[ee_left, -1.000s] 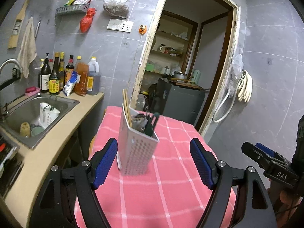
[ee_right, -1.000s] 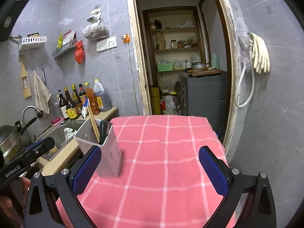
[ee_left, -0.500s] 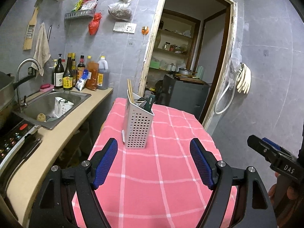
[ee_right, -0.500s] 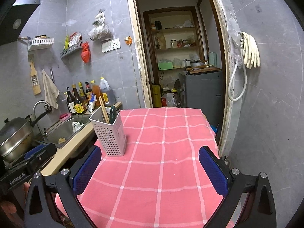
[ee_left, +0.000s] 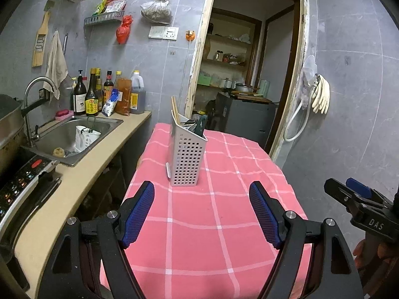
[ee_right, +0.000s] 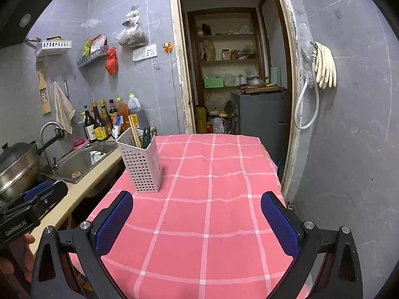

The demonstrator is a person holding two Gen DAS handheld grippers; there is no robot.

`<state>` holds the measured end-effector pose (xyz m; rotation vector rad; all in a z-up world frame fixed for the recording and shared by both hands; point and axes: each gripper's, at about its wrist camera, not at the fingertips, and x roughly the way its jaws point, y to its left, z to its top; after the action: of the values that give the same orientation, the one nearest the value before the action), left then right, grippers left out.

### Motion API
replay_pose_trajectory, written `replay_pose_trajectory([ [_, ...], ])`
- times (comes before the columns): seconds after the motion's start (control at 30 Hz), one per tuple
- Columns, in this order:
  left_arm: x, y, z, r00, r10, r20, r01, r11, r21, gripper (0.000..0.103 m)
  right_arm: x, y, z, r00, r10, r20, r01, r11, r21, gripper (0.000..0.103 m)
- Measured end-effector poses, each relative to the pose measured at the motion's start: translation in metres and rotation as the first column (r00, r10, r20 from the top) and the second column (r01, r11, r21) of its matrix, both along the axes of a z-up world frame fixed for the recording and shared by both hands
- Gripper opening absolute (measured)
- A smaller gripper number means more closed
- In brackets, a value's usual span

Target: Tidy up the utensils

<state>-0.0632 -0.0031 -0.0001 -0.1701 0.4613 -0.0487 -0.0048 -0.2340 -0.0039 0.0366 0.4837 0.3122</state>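
Note:
A white perforated utensil holder [ee_left: 187, 158] [ee_right: 142, 164] stands upright on the pink checked tablecloth [ee_left: 212, 224] [ee_right: 207, 199], toward its far left. Wooden chopsticks [ee_left: 174, 109] [ee_right: 134, 130], a green-handled utensil [ee_left: 200, 124] [ee_right: 146, 133] and some metal cutlery stick out of its top. My left gripper [ee_left: 202, 214] is open and empty, held back from the holder over the near part of the table. My right gripper [ee_right: 197, 224] is open and empty too, to the right of the holder. Each gripper shows at the edge of the other's view.
A beige counter [ee_left: 82, 174] runs along the left with a steel sink [ee_left: 72, 134], a tap, sauce bottles [ee_left: 104, 94] and a cooktop [ee_left: 17, 184]. A pot [ee_right: 17, 167] sits near the sink. An open doorway [ee_right: 232, 74] lies behind the table; gloves [ee_right: 324, 67] hang on the right wall.
Both grippers have pulled back from the utensil holder, which now looks smaller and farther away. More of the counter, cooktop and pot has come into view. Both stay open.

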Motion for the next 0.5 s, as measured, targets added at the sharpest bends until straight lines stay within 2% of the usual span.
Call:
replay_pose_trajectory([
  [0.5, 0.013, 0.013, -0.004, 1.000, -0.022, -0.010, 0.022, 1.000, -0.004, 0.073, 0.011, 0.009, -0.006, 0.999, -0.033, -0.019, 0.033, 0.999, 0.004, 0.103],
])
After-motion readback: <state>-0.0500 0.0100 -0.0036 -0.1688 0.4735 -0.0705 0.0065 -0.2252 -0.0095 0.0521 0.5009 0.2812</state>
